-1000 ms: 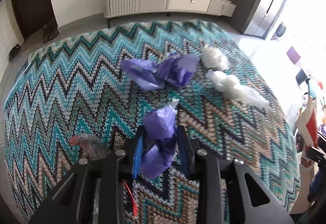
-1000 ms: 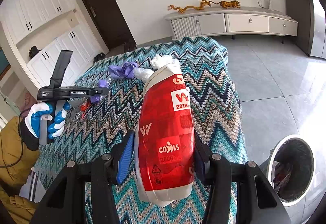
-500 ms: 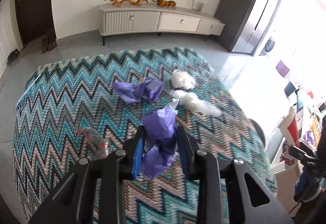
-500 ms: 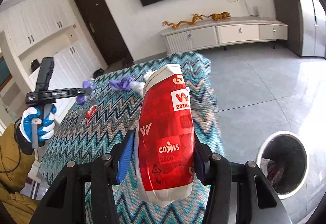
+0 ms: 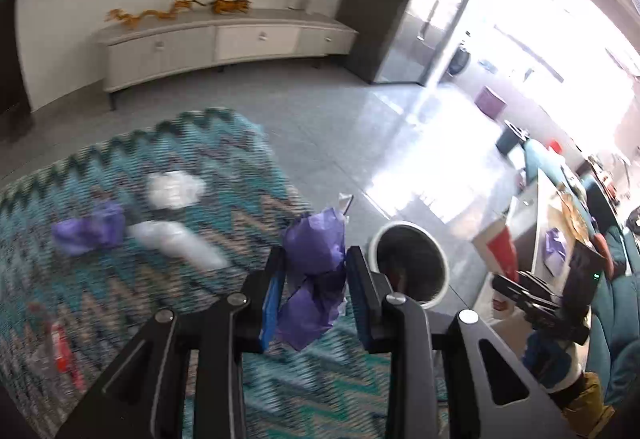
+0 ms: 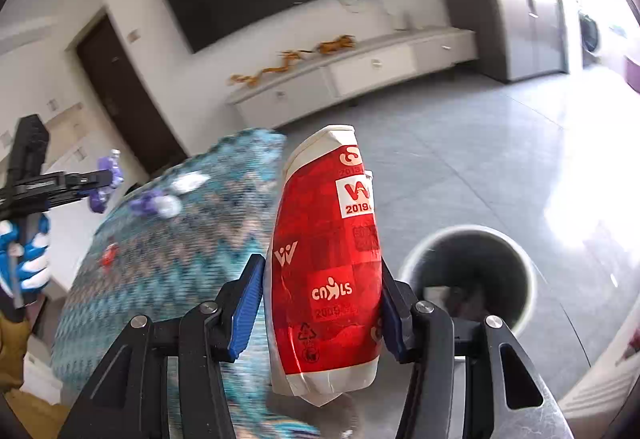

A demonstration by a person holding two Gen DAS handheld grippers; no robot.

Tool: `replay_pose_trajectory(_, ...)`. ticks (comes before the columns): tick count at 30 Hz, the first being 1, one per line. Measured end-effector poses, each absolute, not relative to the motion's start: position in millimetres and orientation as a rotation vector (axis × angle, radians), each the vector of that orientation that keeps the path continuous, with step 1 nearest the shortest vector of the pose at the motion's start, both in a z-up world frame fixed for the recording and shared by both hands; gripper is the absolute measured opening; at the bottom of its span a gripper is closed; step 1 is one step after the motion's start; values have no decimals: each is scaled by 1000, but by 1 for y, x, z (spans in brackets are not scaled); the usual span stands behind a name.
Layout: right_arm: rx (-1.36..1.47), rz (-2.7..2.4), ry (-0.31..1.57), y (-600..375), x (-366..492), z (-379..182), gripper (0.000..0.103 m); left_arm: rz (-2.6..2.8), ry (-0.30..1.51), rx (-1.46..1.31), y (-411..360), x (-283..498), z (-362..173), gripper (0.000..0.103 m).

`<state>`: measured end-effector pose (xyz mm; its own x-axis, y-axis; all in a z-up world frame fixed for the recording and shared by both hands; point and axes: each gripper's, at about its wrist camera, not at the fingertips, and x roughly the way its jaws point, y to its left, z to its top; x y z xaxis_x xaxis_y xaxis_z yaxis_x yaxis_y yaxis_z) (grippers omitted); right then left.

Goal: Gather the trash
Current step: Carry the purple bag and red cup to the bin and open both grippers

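My left gripper [image 5: 314,289] is shut on a crumpled purple wrapper [image 5: 314,271], held in the air near the zigzag-covered table's right edge. The round white trash bin [image 5: 410,267] stands on the floor just right of it. My right gripper [image 6: 322,305] is shut on a red and white crushed carton [image 6: 326,259], held above the table's edge, with the bin [image 6: 468,279] to its right and below. My left gripper [image 6: 86,179] with the purple wrapper also shows at far left in the right wrist view.
On the table [image 5: 120,279] lie another purple wrapper [image 5: 86,231], two white plastic wads [image 5: 174,189], [image 5: 180,243] and a red-labelled clear wrapper [image 5: 60,343]. A white TV cabinet [image 5: 220,45] stands against the far wall. Grey tiled floor [image 6: 460,159] surrounds the bin.
Both grippers have swung right, away from the table's middle toward the bin, each still holding its trash. The bin now sits close beside both.
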<state>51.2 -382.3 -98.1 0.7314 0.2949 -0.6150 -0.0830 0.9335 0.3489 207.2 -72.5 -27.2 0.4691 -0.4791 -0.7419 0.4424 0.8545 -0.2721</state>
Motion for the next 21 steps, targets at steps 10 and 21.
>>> replay_pose_trajectory(10,440,17,827,-473,85,-168,50,-752,1053,54,-259,225,-73,29)
replay_pose_trajectory(21,502,-76,930,-515,130,-225,50,-768,1171,19,-364,270,-139,31)
